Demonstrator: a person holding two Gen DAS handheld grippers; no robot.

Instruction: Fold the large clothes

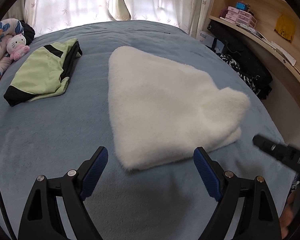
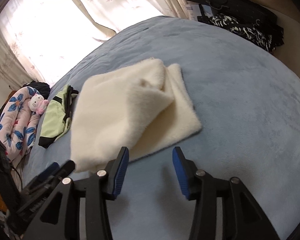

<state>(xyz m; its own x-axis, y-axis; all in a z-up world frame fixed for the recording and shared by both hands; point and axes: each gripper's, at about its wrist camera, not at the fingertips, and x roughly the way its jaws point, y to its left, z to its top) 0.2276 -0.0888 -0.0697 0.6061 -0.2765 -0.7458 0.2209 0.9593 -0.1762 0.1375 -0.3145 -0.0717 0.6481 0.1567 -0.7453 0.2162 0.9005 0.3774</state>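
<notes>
A folded white fluffy garment lies on the blue bed; it also shows in the right wrist view, with a folded layer on top. My left gripper is open and empty, its fingers just short of the garment's near edge. My right gripper is open and empty, at the garment's near right corner. The right gripper's black body shows blurred at the right of the left wrist view. The left gripper shows at the lower left of the right wrist view.
A folded green and black garment lies to the left on the bed. A plush toy and a flowered quilt lie at the far left. Wooden shelves and dark clothes stand past the bed's right edge. Curtains hang behind.
</notes>
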